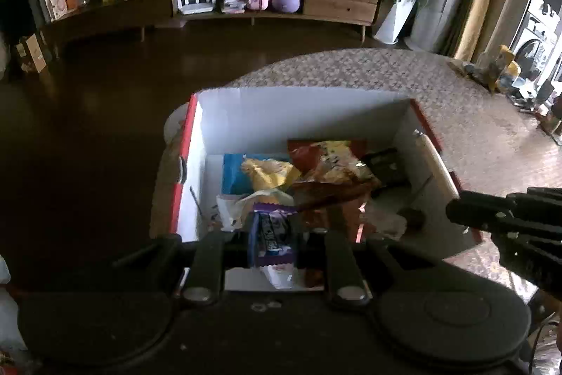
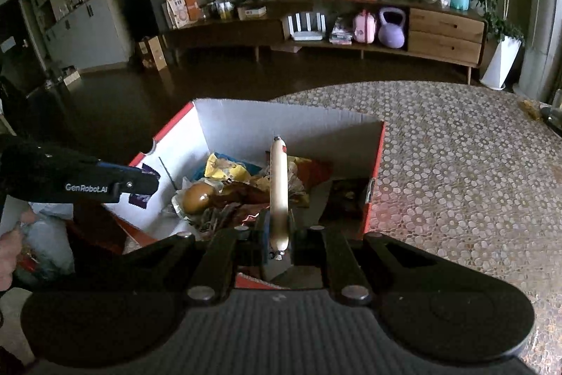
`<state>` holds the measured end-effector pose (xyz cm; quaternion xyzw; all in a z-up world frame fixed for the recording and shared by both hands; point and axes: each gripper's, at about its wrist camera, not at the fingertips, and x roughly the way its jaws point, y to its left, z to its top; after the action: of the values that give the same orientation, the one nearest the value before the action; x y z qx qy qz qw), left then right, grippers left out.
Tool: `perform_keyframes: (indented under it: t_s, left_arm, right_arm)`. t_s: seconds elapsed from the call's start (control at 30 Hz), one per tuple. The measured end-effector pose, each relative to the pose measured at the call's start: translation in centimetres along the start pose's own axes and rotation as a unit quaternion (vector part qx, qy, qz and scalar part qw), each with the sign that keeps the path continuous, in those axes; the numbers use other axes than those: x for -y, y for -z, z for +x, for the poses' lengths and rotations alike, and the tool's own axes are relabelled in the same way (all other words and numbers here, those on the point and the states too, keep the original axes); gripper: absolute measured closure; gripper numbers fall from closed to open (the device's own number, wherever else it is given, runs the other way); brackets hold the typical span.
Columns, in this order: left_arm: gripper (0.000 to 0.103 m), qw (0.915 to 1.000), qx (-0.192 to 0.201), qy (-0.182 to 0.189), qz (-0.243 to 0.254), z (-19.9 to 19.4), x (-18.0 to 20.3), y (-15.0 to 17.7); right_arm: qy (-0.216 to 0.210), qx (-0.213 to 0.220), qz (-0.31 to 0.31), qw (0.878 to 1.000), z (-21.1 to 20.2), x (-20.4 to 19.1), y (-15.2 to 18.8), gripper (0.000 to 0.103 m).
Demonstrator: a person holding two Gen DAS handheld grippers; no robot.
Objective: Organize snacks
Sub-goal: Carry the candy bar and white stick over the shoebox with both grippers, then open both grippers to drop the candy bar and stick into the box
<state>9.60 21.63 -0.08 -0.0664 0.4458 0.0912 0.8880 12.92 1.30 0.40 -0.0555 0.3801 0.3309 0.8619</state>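
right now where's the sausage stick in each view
Left wrist: the sausage stick shows pale at the box's right wall, ahead of the right gripper.
Right wrist: centre, upright, clamped in that gripper.
Shared landmark: the red-and-white box of snacks.

A: What is hidden past the left fingers (image 1: 210, 255)?
B: The purple packet (image 1: 272, 236) between them is blurred, so its print cannot be read, and its lower end sits behind the black housing.
A: And by the right fingers (image 2: 325, 255)?
B: The sausage's (image 2: 279, 190) near tip sinks between them. The box's (image 2: 246, 118) near wall is covered.
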Motion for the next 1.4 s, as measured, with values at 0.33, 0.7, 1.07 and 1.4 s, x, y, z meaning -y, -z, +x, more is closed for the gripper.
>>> perform_keyframes:
  t_s: [0.33, 0.7, 1.07, 1.4]
  left_arm:
    - [0.087, 0.9996, -0.028, -0.008, 0.006, 3.2, -0.6, 0.6]
    - [0.087, 0.9994, -0.034, -0.001, -0.001, 4.9, -0.5, 1.4]
    - [0.08, 0.9992, -0.04, 0.002, -0.004, 6.2, 0.2, 2.5]
    - [0.048, 0.9998, 0.003, 0.009, -0.015, 3.9, 0.8, 3.2]
  right_arm:
    - [0.021, -0.032, -0.005, 0.999, 3.4, 0.1, 0.2, 0.093]
    - [0.024, -0.053, -0.011, 0.998, 5.0, -0.5, 0.8, 0.093]
    - [0.033, -0.064, -0.014, 0.997, 5.5, -0.6, 1.2, 0.093]
    - [0.002, -0.036, 0.014, 0.999, 3.3, 0.0, 1.5, 0.092]
